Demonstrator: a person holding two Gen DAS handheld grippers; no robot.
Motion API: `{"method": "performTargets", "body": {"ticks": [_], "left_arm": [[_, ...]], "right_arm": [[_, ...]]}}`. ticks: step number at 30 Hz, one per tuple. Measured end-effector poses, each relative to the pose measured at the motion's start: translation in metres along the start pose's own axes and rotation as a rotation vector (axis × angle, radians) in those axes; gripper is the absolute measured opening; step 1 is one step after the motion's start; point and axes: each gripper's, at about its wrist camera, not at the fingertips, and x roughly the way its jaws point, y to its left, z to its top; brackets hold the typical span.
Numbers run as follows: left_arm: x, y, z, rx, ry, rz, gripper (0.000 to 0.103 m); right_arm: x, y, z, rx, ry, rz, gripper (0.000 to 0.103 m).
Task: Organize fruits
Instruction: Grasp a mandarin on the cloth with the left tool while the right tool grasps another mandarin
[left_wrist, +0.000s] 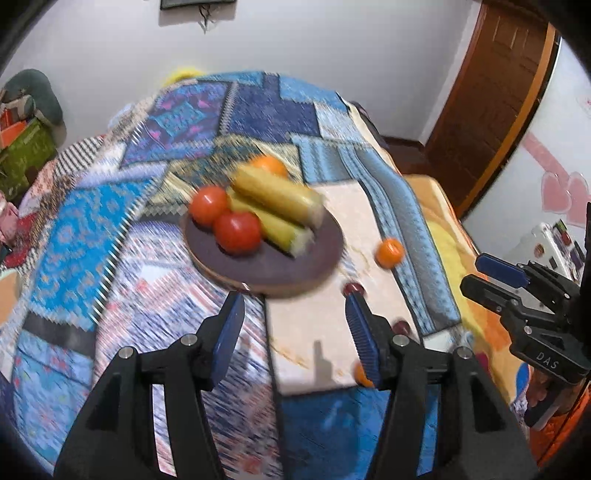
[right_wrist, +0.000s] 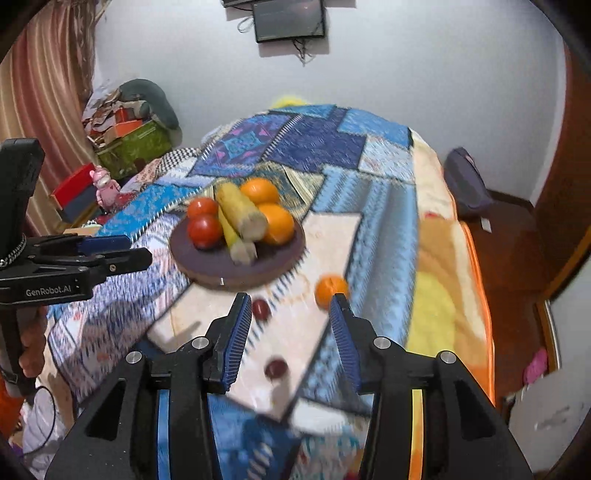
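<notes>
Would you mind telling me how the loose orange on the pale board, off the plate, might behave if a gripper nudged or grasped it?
The loose orange is round and lies alone on the flat pale board, so a nudge would probably send it rolling. Its peel looks smooth, so the pads might slip unless they close across its widest part. It seems firm enough for a moderate squeeze.

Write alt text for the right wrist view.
The open right gripper hovers over a pale board on a blue patchwork bedspread, where a loose orange and two small dark red fruits lie. Behind sits a round dark plate with tomatoes, oranges and yellowish stalk pieces; the left gripper shows at left.
</notes>
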Motion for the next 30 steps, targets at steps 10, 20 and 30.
{"method": "performTargets", "body": {"ticks": [10, 20, 30], "left_arm": [[0.038, -0.053, -0.046, 0.045, 0.121, -0.032, 0.057], [0.059, -0.062, -0.055, 0.064, 0.175, -0.067, 0.035], [0.038, -0.032, -0.035, 0.004, 0.097, -0.080, 0.035]], "right_arm": [[-0.003, -0.018, -0.050, 0.113, 0.055, 0.011, 0.042], [-0.001, -0.028, -0.058, 0.126, 0.062, 0.012, 0.045], [0.025, -0.028, -0.030, 0.083, 0.067, -0.012, 0.045]]}}
